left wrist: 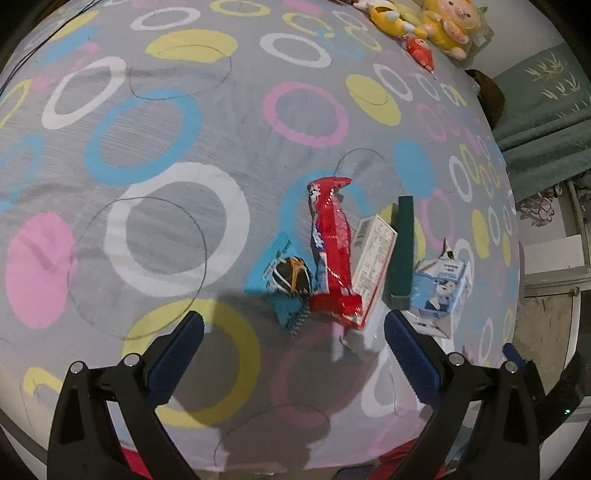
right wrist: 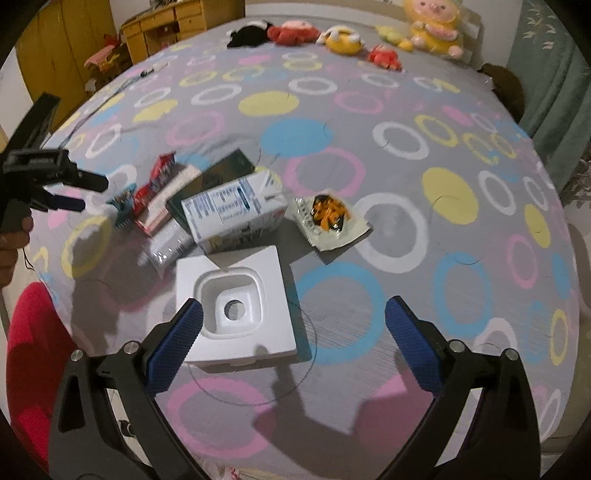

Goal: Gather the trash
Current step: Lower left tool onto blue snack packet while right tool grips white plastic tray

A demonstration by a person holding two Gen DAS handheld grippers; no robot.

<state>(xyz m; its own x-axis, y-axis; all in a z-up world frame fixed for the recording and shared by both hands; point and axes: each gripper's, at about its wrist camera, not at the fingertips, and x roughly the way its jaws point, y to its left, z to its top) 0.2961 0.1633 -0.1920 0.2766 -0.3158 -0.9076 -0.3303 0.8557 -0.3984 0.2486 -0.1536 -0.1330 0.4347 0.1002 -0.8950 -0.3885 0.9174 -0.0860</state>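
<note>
Trash lies in a cluster on the ring-patterned bedsheet (left wrist: 184, 122). A red wrapper (left wrist: 332, 251), a small blue packet (left wrist: 286, 275), a white carton (left wrist: 371, 266), a dark green box (left wrist: 402, 251) and a blue-and-white milk carton (left wrist: 441, 286) sit just ahead of my left gripper (left wrist: 293, 332), which is open and holds nothing. In the right wrist view the milk carton (right wrist: 236, 208), a white foam tray (right wrist: 236, 299) and an opened snack packet (right wrist: 328, 218) lie ahead of my open, empty right gripper (right wrist: 293, 325). The left gripper (right wrist: 70, 192) shows at the far left.
Several plush toys (right wrist: 432, 29) line the far edge of the bed. A wooden cabinet (right wrist: 166, 22) stands beyond the far left corner, a green curtain (right wrist: 546, 74) hangs at the right. A red sleeve (right wrist: 33, 339) is at the lower left.
</note>
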